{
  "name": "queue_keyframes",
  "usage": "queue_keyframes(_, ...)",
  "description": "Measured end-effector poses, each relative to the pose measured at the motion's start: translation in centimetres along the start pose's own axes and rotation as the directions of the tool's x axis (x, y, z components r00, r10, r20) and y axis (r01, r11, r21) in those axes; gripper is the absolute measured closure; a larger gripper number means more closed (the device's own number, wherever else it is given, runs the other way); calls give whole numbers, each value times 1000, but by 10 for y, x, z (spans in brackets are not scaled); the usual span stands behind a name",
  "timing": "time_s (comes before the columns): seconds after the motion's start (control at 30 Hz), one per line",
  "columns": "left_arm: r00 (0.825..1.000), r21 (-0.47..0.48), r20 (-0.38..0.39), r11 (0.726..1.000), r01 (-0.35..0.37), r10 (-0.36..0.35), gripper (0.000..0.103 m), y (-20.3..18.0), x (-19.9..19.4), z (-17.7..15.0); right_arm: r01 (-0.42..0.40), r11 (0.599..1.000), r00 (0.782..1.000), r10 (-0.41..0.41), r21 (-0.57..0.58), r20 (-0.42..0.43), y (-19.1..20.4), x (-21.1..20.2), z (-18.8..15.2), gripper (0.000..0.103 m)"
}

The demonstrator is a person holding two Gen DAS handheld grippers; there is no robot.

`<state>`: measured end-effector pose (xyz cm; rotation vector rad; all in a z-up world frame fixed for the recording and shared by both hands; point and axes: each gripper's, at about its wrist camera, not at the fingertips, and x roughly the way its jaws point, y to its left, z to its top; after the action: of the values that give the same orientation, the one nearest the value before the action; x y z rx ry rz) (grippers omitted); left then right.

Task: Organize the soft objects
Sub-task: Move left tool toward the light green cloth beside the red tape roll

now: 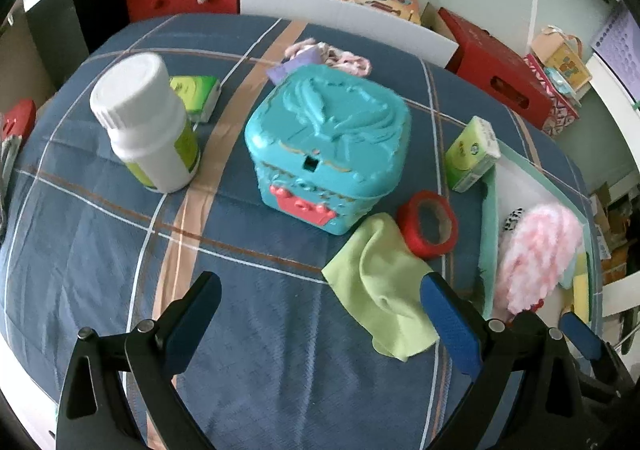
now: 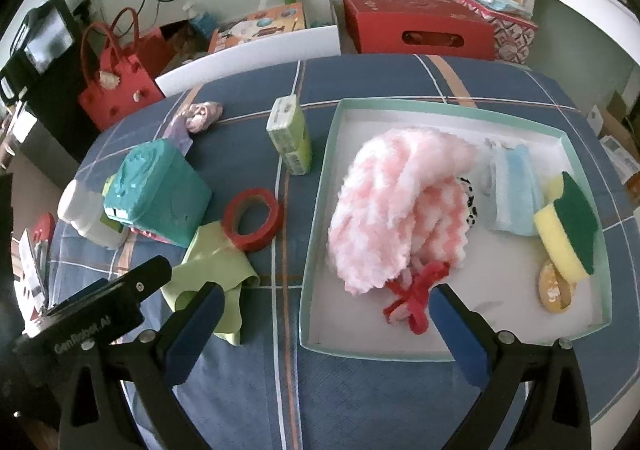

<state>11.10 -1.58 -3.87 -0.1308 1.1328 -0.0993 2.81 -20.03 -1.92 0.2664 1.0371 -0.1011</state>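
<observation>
Both your hand-held grippers, left (image 1: 320,302) and right (image 2: 326,310), gape empty; green cloth (image 1: 380,286) at the left's 2 o'clock, pink fluff (image 2: 396,210) in the tray (image 2: 316,234).

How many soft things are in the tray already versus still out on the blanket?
In the tray: 4 – pink fluffy knit, blue face mask, yellow-green sponge, black-and-white spotted piece, mostly hidden.
On the blanket: 2 – green cloth, pink crochet bundle.
Total: 6
</observation>
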Motion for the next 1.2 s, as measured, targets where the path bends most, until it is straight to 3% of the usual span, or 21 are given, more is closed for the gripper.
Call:
queue_keyframes(0.27,1000,-10,-15,1000,-22,21,3,6,20,1,21,1000,1000,-21,-7,-8,0,5,0,0)
queue_keyframes(0.43,998,10,-68,1000,-11,12,3,5,35,2,27,1000,1000,-27,-12,-8,-1,5,0,0)
queue_keyframes(0.9,990,159,-131,987,-26,48,3,-27,59,-1,25,1000,1000,-25,-1,7,-8,1,3,0)
queue_keyframes(1.2,988,165,-137,985,-55,78,3,-39,68,-2,24,1000,1000,-24,-7,10,-8,-1,3,0)
